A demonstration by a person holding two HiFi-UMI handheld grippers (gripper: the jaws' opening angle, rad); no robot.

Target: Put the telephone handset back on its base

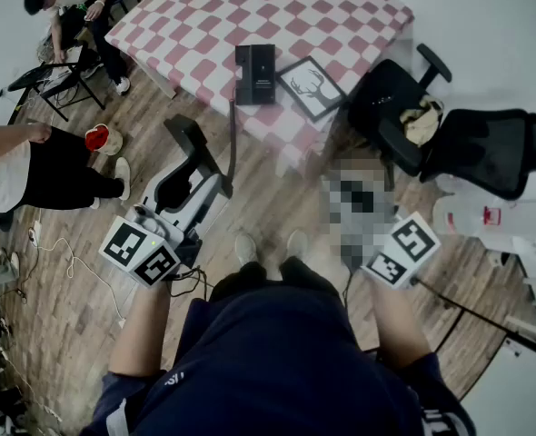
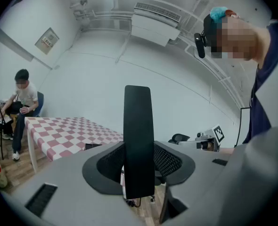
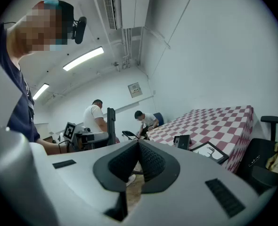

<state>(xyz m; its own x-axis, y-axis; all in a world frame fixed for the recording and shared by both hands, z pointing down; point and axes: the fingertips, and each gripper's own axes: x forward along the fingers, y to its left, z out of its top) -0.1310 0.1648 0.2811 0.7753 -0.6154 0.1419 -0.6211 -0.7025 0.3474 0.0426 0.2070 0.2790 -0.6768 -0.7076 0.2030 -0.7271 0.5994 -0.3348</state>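
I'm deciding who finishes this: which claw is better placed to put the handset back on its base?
Left. The left claw grips the black handset, facing the base on the checked table. The right claw is shut and empty.

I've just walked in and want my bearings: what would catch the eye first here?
The black handset is clamped in the left gripper, over the floor. Its base sits on the checked table ahead, beside a deer picture. The right gripper is shut, empty.

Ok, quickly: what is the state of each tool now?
Left tool: closed on the telephone handset.
Right tool: closed, empty.
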